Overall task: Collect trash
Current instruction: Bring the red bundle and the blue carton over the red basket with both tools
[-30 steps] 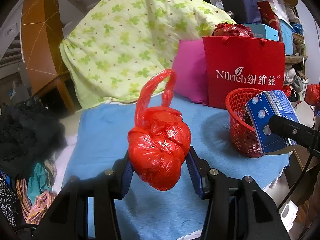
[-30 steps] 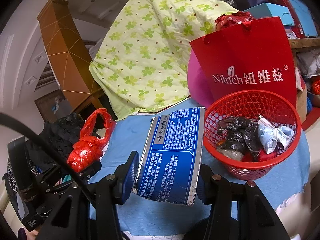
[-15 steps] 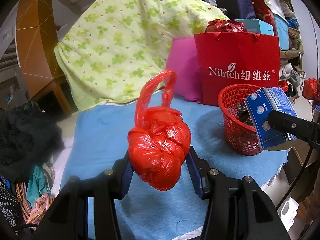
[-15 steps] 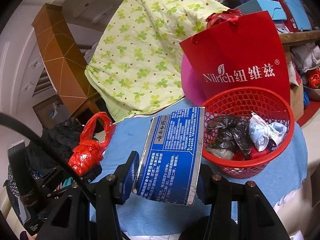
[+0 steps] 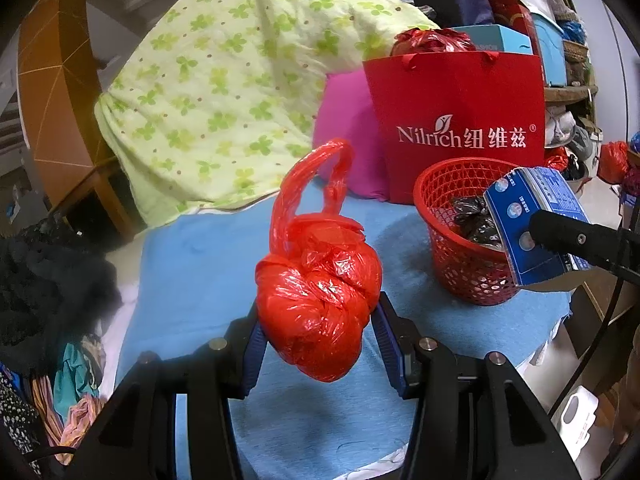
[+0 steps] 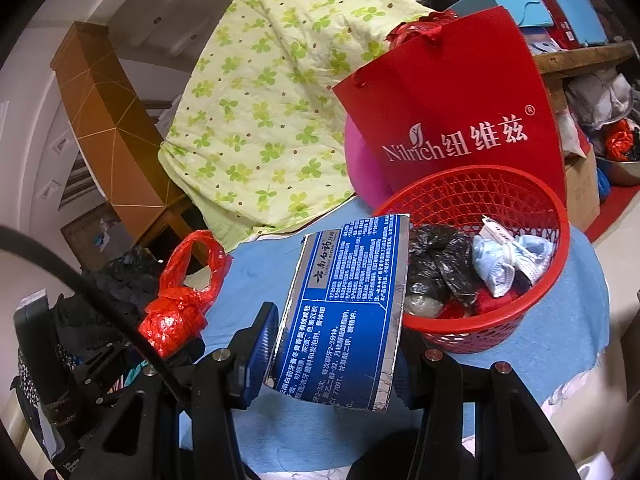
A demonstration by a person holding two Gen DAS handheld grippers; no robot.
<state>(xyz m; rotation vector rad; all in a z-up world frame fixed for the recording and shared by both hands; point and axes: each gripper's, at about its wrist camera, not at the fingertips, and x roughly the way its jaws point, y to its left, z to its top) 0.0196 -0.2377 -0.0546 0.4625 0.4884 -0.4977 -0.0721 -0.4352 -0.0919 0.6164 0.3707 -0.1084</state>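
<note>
Both grippers loaded, nearing the red basket (image 6: 516, 316)
Left gripper (image 5: 320, 336) clamps a knotted red bag (image 5: 318, 300), right gripper (image 6: 332, 340) a blue box (image 6: 344, 312); each should release well inside the rim

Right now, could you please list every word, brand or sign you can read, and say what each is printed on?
"Nilrich 纽维兹 ®": white print on the red paper bag.
"云南白药": the panel down the blue box held in the right tool.
Remaining small print on the box: too small to read reliably.
Label on the teal box behind the bag: blurred.
</note>
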